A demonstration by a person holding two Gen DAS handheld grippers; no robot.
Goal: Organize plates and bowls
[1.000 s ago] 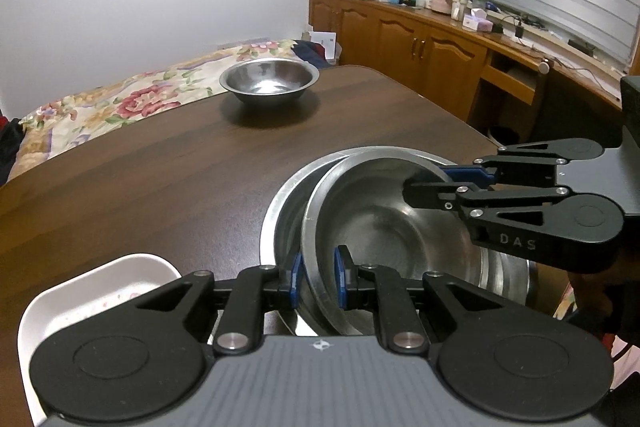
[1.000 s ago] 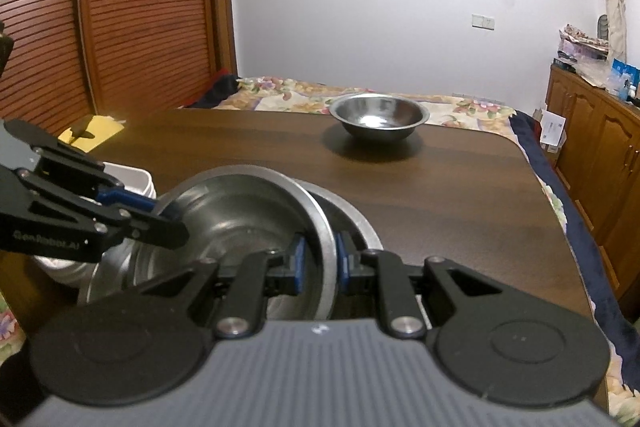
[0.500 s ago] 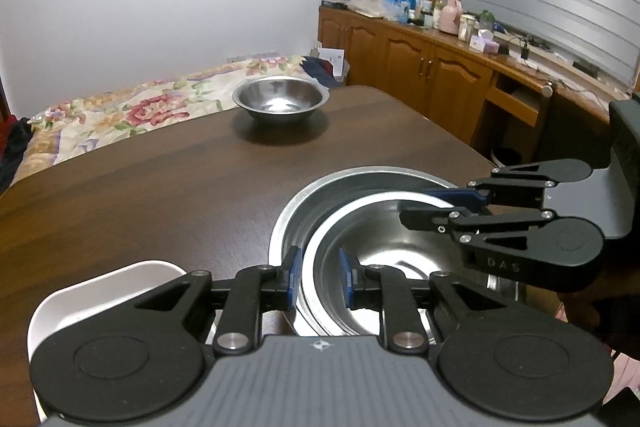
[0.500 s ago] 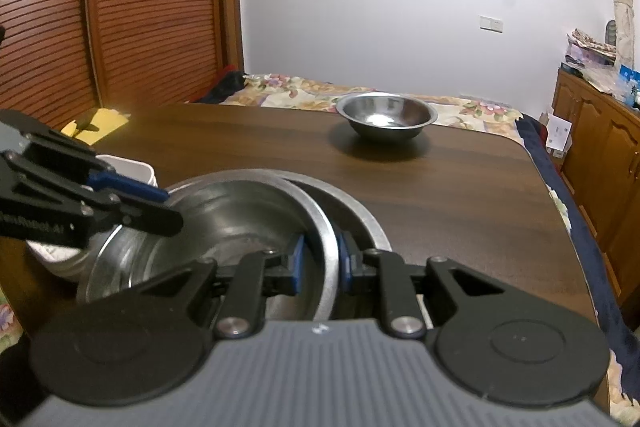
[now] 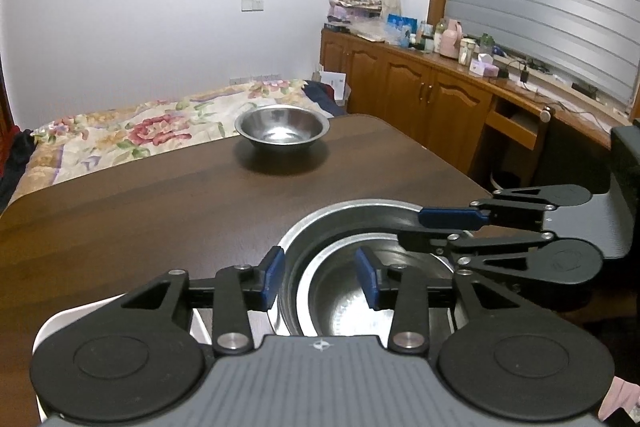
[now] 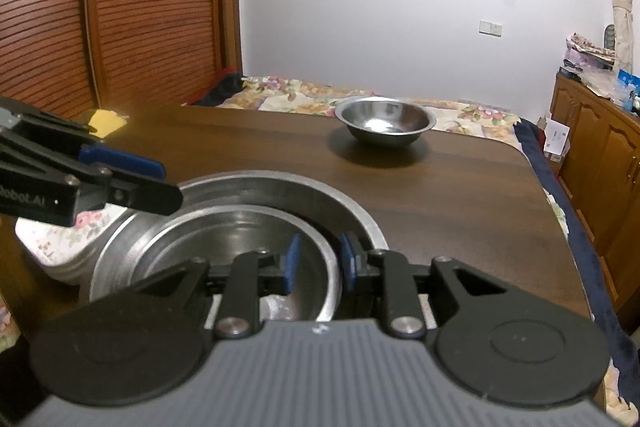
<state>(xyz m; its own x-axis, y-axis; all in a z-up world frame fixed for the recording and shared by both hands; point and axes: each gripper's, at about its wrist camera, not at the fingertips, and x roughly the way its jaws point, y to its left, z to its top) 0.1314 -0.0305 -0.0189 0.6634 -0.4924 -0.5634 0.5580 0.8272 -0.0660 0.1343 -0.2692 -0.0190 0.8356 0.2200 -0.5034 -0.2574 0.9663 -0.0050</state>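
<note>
A smaller steel bowl sits nested inside a larger steel bowl at the near edge of the dark wooden table. My left gripper is open, its pads on either side of the two bowls' left rims. My right gripper is open, its pads straddling the inner bowl's right rim; it also shows in the left wrist view. Another steel bowl stands alone at the table's far side.
A stack of white floral plates lies left of the nested bowls. A bed with floral cover lies beyond the table. Wooden cabinets with clutter run along the right wall. A slatted wooden door is at left.
The tilted smaller bowl has been lowered flat into the larger bowl. Both grippers have opened and let go of its rim, and have risen slightly.
</note>
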